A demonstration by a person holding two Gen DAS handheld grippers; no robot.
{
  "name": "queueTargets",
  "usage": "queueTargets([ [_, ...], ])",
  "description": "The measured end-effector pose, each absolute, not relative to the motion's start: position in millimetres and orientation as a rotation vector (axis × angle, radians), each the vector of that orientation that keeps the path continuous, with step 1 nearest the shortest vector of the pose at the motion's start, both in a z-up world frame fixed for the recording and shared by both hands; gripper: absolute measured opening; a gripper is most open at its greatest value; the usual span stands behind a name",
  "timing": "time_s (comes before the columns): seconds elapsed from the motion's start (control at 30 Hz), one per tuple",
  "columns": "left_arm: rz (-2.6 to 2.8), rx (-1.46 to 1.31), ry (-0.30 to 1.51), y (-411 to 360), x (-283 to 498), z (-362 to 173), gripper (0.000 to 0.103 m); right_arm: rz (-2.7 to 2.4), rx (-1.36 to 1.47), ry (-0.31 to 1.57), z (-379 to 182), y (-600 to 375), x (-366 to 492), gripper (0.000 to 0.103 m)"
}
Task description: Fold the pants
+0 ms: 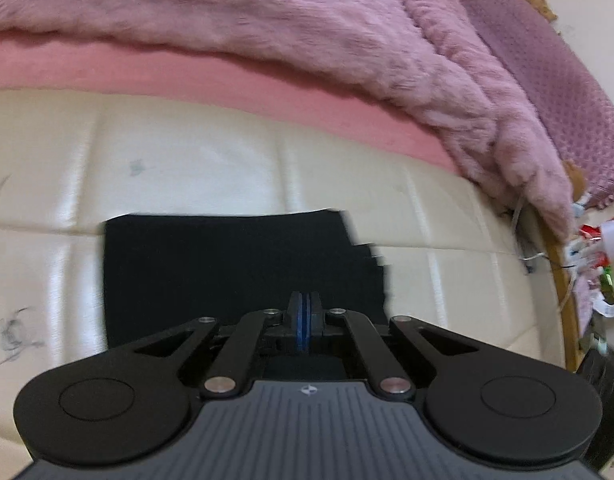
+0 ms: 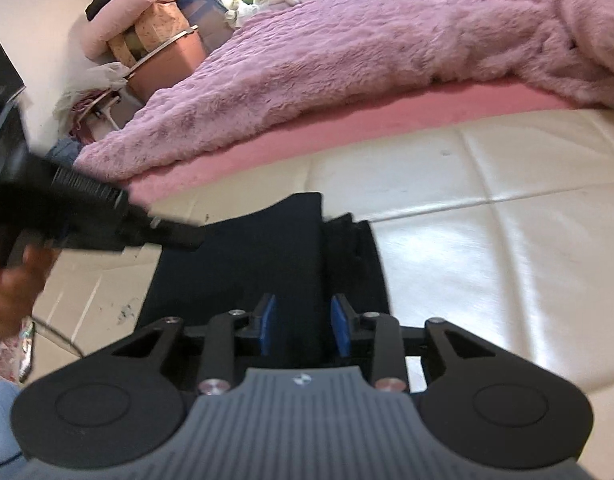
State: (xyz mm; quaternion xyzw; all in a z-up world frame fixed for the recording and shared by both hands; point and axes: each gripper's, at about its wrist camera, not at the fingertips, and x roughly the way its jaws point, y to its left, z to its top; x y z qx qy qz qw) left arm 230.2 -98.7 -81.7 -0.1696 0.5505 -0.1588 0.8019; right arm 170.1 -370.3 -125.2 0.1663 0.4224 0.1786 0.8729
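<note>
As the left wrist view shows it, the left gripper [image 1: 305,320] has its blue pads pressed together with nothing visible between them, and it hangs just over the near part of the pants [image 1: 235,272]. The pants lie folded into a dark block on the cream mattress [image 1: 187,160], with some layers stepping out at the right edge. The pink furry blanket [image 1: 267,32] lies well behind them.

In the right wrist view, the right gripper [image 2: 303,326] has its jaws partly apart, with no cloth pinched; dark fabric lies under and between the pads. The left gripper is seen at the left, blurred, over the far corner of the pants.

I think the uneven layers at the right edge may slip if a pad drags on them, so the fold opens. A brown storage box [image 2: 167,60] stands by the wall; pink bedding lies on top, and what is inside I cannot tell.
</note>
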Motion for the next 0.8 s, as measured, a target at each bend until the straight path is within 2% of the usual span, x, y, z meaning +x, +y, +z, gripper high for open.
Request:
queueTargets([
  [0.3, -0.264, -0.424, 1.198, -42, 213, -105, 0.001, 0.364, 0.544, 0.988, -167, -374, 218, 0.026],
  [0.37, -0.261, -0.438, 1.199, -35, 209, -108, 0.001, 0.366, 0.609, 1.000, -175, -378, 219, 0.014],
  [0.43, -0.254, -0.455, 1.199, -29, 207, -111, 0.001, 0.365, 0.645, 1.006, -178, -379, 220, 0.008],
  [0.47, -0.251, -0.462, 1.196, -28, 205, -112, 0.001, 0.369, 0.640, 0.997, -175, -378, 219, 0.004],
  [0.8, -0.250, -0.507, 1.135, -12, 194, -100, 0.001, 0.424, 0.458, 0.848, -75, -343, 195, 0.002],
])
